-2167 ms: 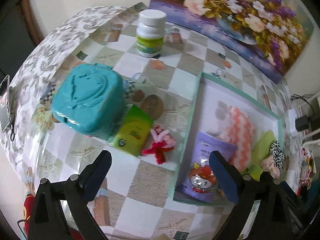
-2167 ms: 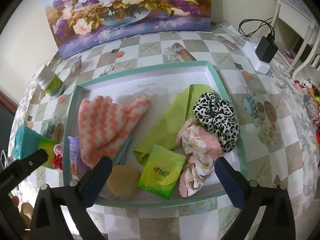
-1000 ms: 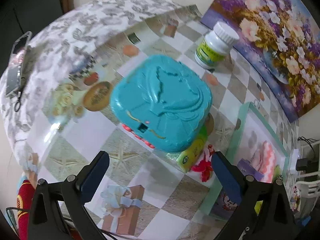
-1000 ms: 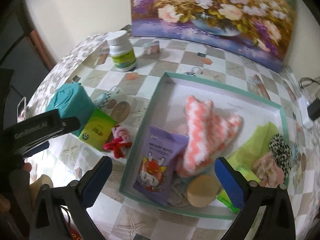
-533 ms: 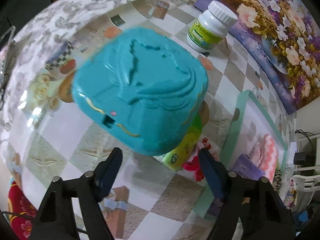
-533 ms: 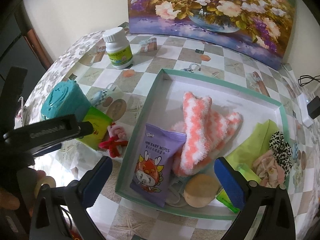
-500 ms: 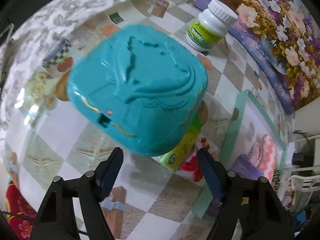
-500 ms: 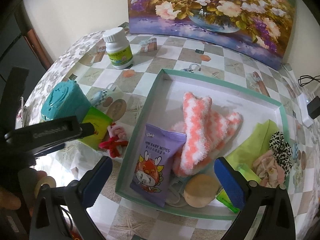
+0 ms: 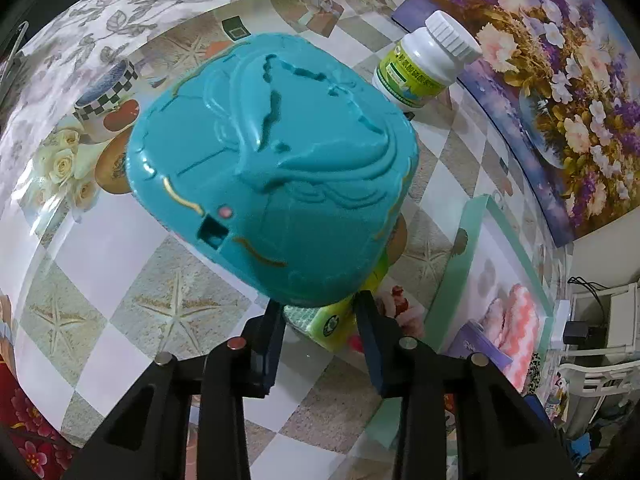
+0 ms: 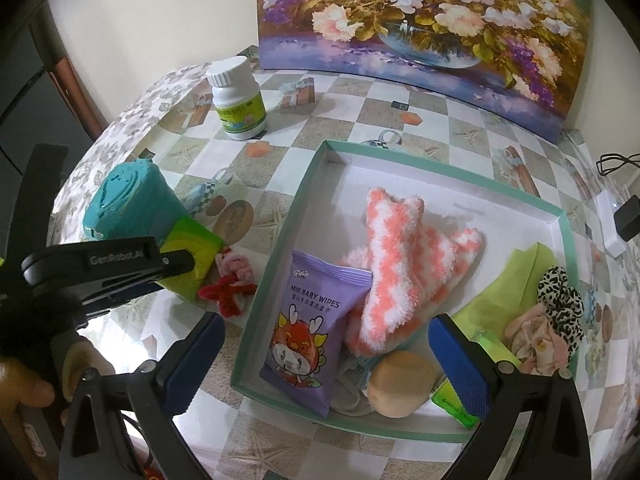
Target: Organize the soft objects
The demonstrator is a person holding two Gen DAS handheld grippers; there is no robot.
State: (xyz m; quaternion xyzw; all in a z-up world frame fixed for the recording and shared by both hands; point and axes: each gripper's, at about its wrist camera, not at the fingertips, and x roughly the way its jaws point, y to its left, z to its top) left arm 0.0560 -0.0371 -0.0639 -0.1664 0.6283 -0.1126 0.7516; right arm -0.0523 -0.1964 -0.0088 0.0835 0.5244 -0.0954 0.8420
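A green tissue pack lies on the table, half under a teal plastic box. My left gripper points down at the pack's near end. Its jaws are closing, the pack sits between them and both pads touch it. From the right wrist view the left gripper reaches over the same pack. A red and pink fabric tie lies beside the pack. My right gripper hangs open above the front of the green-rimmed tray, over a purple wipes packet, holding nothing.
In the tray lie pink striped socks, a tan sponge, a green cloth and a leopard scrunchie. A white pill bottle stands behind the teal box. A flower painting leans on the wall. A hand shows at the lower left.
The left gripper's jaws have narrowed from wide open to close around the green pack, and the gripper has sunk toward the teal box. The right gripper has held still.
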